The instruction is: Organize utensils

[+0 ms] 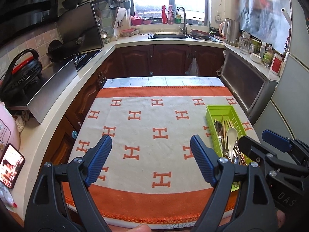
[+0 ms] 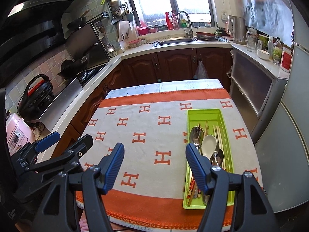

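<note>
Both grippers are hanging above a cloth-covered table [image 2: 146, 104] in a home kitchen, each with its 2 blue-padded fingers spread wide and holding nothing. The left gripper [image 1: 150, 158] is looking out over bare patterned cloth; nothing is lying between its fingers. The right gripper [image 2: 154, 166] is sitting just left of a green utensil tray [image 2: 222, 116], its right finger overlapping the tray's near-left edge in the right wrist view.

The utensils are all lying loose in the tray, ahead of and to the right of that finger: a white ceramic spoon [image 2: 208, 143] on top, a metal spoon [image 2: 196, 133] just beyond the fingertip, chopsticks [image 2: 218, 133] along the tray's right half, and more metal pieces partly hidden beneath. Nothing is resting on the cloth itself.

Judging by the jumbled pile and the empty grippers, the sorting is appearing either barely begun or just finished; the frames are not settling which. If picking is next, the right gripper is needing to shift rightward over the tray, drop, and close across 1 slim handle without snagging its neighbours.
</note>
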Action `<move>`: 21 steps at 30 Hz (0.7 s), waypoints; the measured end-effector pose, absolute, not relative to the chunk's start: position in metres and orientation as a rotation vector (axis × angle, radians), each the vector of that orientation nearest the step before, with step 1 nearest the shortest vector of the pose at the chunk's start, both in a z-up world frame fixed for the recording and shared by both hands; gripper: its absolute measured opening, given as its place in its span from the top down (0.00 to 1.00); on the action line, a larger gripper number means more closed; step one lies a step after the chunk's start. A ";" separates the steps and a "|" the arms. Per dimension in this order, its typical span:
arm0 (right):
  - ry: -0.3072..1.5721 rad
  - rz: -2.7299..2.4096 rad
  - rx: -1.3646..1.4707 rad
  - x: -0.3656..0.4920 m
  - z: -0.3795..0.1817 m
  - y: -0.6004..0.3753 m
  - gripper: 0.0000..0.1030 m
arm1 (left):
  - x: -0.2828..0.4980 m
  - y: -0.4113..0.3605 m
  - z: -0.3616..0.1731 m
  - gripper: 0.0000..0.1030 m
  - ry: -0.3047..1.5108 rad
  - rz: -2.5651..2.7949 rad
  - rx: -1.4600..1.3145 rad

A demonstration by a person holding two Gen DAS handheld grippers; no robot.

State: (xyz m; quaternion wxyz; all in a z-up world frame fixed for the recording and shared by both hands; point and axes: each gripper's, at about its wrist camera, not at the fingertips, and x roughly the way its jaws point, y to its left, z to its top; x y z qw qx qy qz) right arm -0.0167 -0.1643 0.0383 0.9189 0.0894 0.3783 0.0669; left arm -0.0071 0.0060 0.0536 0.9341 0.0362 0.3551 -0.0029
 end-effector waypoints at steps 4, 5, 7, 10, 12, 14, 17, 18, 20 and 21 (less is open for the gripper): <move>0.776 0.136 0.195 -0.016 0.038 -0.162 0.36 | -0.006 0.012 0.053 0.21 0.734 -0.011 0.059; 0.777 0.135 0.197 -0.016 0.037 -0.162 0.36 | -0.005 0.013 0.053 0.21 0.735 -0.011 0.058; 0.780 0.134 0.201 -0.015 0.036 -0.161 0.36 | -0.003 0.013 0.053 0.21 0.736 -0.009 0.060; 0.786 0.132 0.202 -0.014 0.034 -0.160 0.36 | -0.001 0.014 0.051 0.21 0.740 -0.006 0.062; 0.789 0.130 0.201 -0.013 0.033 -0.158 0.36 | 0.001 0.015 0.049 0.21 0.746 -0.006 0.060; 0.791 0.127 0.200 -0.013 0.033 -0.157 0.36 | 0.003 0.017 0.047 0.21 0.754 -0.007 0.055; 0.792 0.128 0.201 -0.012 0.033 -0.157 0.36 | 0.006 0.018 0.044 0.21 0.759 -0.007 0.052; 0.794 0.127 0.201 -0.012 0.032 -0.157 0.36 | 0.006 0.018 0.044 0.21 0.759 -0.007 0.052; 0.799 0.127 0.202 -0.011 0.030 -0.156 0.36 | 0.007 0.019 0.043 0.21 0.762 -0.007 0.052; 0.802 0.126 0.204 -0.010 0.029 -0.155 0.36 | 0.008 0.019 0.042 0.21 0.765 -0.006 0.051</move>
